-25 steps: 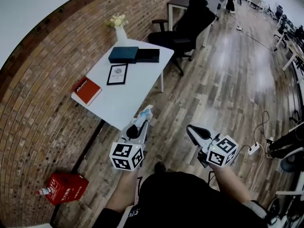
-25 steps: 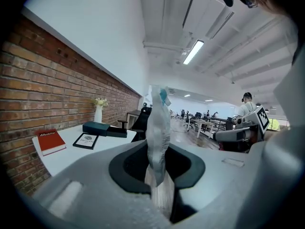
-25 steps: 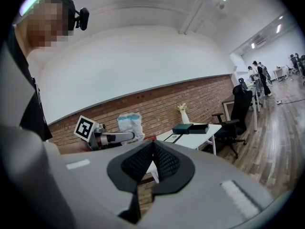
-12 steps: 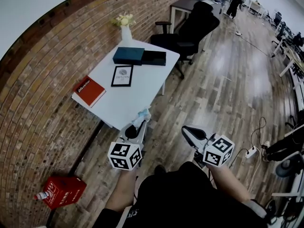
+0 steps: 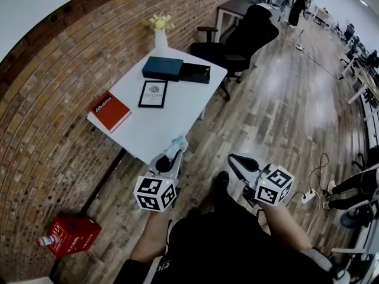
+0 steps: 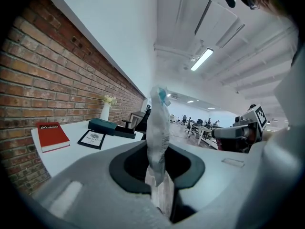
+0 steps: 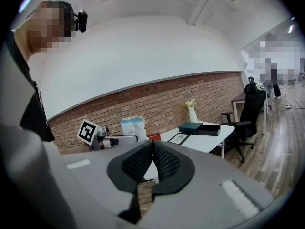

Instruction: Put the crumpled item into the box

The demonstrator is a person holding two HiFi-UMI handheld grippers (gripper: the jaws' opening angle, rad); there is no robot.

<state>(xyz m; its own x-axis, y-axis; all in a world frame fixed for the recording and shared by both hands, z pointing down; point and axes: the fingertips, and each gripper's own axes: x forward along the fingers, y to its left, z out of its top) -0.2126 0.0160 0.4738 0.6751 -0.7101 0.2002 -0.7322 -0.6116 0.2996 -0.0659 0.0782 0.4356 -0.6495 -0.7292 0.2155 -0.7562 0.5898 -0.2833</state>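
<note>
Left tongs point(image 5: 170, 157): jaws slightly apart, clamped on the crumpled item point(image 5: 178, 142), a white wrapper with a blue patch. It stands upright out of the jaws, in the air just short of the bench's near corner. In the left gripper view the pads press both sides of the item point(image 6: 157, 128).
Right tongs point(image 5: 236, 162): jaws closed pad to pad, nothing between them, level with the left and well apart from it.
Floor point(image 5: 278, 117): wood planks; red box point(image 5: 72, 236) by the brick wall point(image 5: 47, 93), bottle point(image 5: 43, 240) touching it; power strip point(image 5: 308, 197) on the right.
Bench point(image 5: 148, 132): white, against the wall. Near to far: red book point(image 5: 109, 111), frame point(image 5: 153, 93), teal box point(image 5: 163, 68) touching black box point(image 5: 195, 73), vase point(image 5: 160, 35) with flowers.
Beyond: black chair point(image 5: 249, 33), dark desk point(image 5: 234, 6), open office.
</note>
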